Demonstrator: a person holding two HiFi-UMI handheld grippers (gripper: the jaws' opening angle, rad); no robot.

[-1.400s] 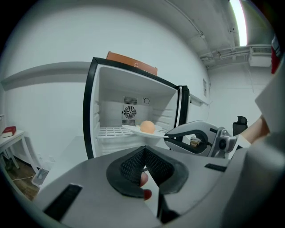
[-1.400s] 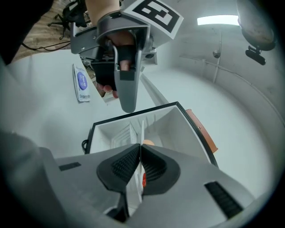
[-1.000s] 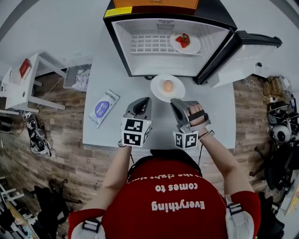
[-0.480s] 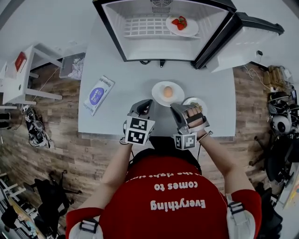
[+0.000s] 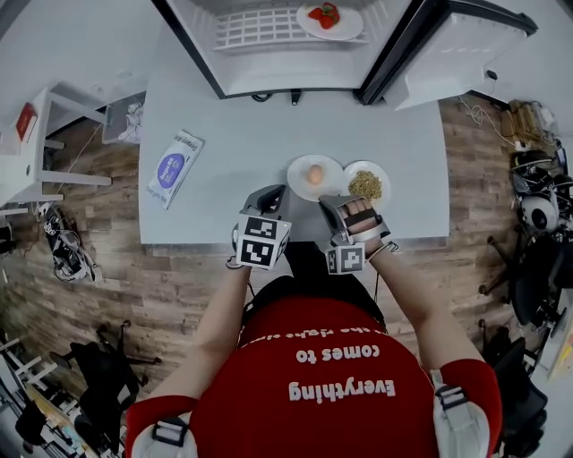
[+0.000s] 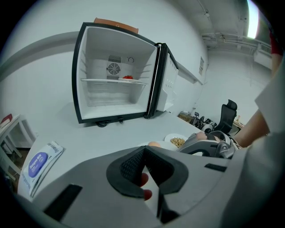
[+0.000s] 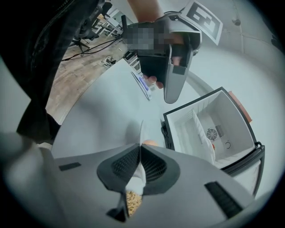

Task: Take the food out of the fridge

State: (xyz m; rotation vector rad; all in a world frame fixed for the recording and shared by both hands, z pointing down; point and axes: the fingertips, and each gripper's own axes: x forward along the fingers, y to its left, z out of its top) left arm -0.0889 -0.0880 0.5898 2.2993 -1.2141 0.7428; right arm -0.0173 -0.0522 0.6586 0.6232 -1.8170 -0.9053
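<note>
Right gripper (image 7: 141, 149): your jaws are clenched on the near rim of a small white plate (image 5: 367, 166). The rim runs edge-on right between the pads.
On that plate: a little heap of brown crumbly food (image 5: 365, 186), just past your right jaw tips. Can't tell if the plate is flat on the table or slightly off it.
Left gripper (image 6: 143, 151): pinched together at the tips, nothing clamped in there. It sits just beside the right one, on its left. Both point away from you and downward.
Egg plate (image 5: 294, 177): just ahead of the gap between your two grippers, snug against the left side of the plate you're holding. One egg (image 5: 314, 173) sits in the middle.
Table (image 5: 224, 206): pale grey, under both grippers.
Packet (image 5: 175, 168): white with a round blue label, lying flat on the table well off to the left of your left gripper.
Fridge (image 5: 295, 67): a mini one, straight ahead and well beyond both plates. Its door (image 5: 448, 54) is swung open toward your right gripper's side.
Strawberries (image 5: 324, 13): on a strawberry plate (image 5: 354, 25) by the wire shelf (image 5: 255, 27) inside the fridge, far ahead of your right gripper.
</note>
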